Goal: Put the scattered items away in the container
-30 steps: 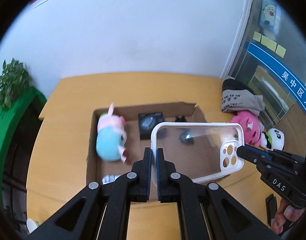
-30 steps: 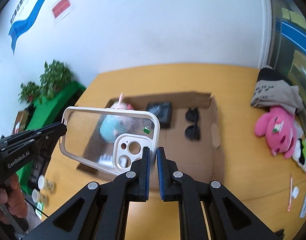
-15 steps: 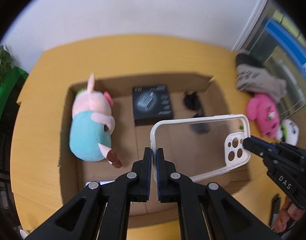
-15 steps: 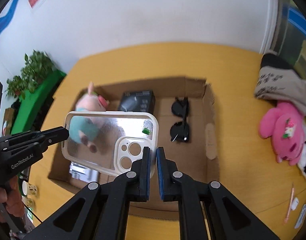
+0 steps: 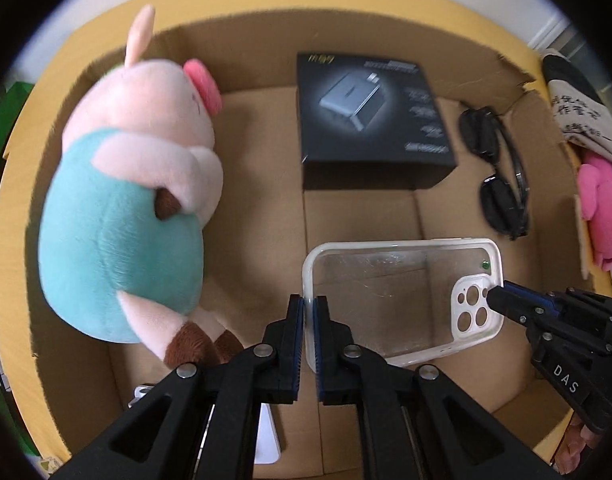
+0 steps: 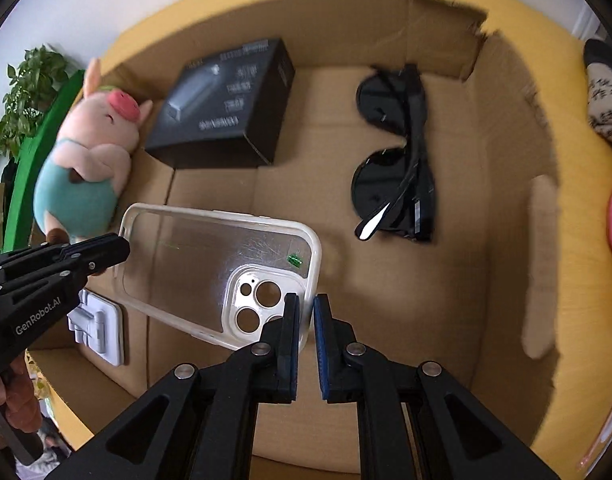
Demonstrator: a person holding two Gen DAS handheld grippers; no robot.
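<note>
The left gripper (image 5: 308,308) and right gripper (image 6: 306,305) each pinch 1 end of the clear phone case (image 5: 390,292). It hangs inside the cardboard box (image 5: 502,396).

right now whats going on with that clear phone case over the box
A person holds a clear phone case between two tools: the left hand-held gripper is shut on its plain end and the right hand-held gripper is shut on its camera-cutout end. The case hangs inside the open cardboard box, above a bare patch of the floor. Already in the box are a pig plush, a black product box, sunglasses and a white stand.
</note>
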